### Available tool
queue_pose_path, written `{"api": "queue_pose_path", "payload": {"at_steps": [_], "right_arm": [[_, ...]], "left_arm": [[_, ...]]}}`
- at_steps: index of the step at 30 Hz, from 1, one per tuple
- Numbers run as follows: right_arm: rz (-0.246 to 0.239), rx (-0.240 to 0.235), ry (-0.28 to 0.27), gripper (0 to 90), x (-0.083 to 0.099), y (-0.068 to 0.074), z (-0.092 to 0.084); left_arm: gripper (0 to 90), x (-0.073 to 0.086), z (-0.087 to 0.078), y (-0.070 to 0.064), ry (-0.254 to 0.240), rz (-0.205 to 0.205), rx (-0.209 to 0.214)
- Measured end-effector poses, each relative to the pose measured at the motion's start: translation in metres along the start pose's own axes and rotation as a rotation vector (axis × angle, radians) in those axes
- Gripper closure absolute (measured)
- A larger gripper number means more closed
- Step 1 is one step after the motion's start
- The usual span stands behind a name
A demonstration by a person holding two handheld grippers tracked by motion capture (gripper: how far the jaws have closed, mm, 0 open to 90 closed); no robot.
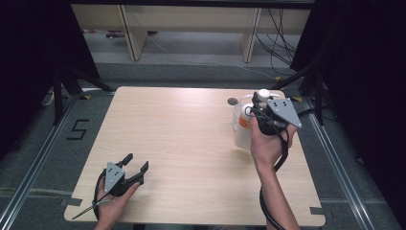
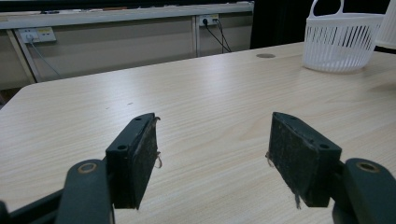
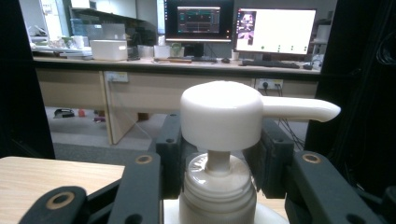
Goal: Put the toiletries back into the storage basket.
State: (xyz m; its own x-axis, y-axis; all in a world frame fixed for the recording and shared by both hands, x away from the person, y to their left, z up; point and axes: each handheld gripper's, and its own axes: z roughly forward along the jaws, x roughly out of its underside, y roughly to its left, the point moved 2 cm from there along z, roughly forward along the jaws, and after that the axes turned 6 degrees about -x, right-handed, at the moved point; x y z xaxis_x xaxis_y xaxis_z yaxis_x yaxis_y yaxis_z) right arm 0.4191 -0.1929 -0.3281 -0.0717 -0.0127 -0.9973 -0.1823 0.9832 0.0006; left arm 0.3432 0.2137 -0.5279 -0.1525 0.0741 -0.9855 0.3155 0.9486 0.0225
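Wooden table (image 1: 191,143) bare; the right gripper (image 3: 217,158), clamped on the pump bottle (image 3: 219,140), might snag the basket (image 2: 338,44), seemingly beneath, while the left gripper (image 2: 212,149) gapes.

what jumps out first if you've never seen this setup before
The white pump bottle, gripped by the right gripper at the table's far right, catches the eye first. A white basket stands right there too. Near the front left edge of the wooden table, the left gripper has its fingers spread wide with nothing between them.
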Motion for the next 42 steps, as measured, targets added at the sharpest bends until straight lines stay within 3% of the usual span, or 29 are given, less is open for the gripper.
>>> {"api": "queue_pose_path", "payload": {"at_steps": [24, 26, 42], "right_arm": [[-0.006, 0.033, -0.012, 60.9, -0.020, -0.020, 0.015], [-0.026, 0.035, -0.016, 60.9, -0.021, -0.022, 0.017], [-0.016, 0.038, -0.017, 60.9, -0.035, -0.027, 0.031]], "left_arm": [[32.2, 0.000, 0.000, 0.000, -0.001, 0.002, 0.003], [32.1, 0.000, 0.000, 0.000, 0.000, 0.003, 0.004], [32.1, 0.000, 0.001, 0.000, -0.002, 0.000, 0.004]]}}
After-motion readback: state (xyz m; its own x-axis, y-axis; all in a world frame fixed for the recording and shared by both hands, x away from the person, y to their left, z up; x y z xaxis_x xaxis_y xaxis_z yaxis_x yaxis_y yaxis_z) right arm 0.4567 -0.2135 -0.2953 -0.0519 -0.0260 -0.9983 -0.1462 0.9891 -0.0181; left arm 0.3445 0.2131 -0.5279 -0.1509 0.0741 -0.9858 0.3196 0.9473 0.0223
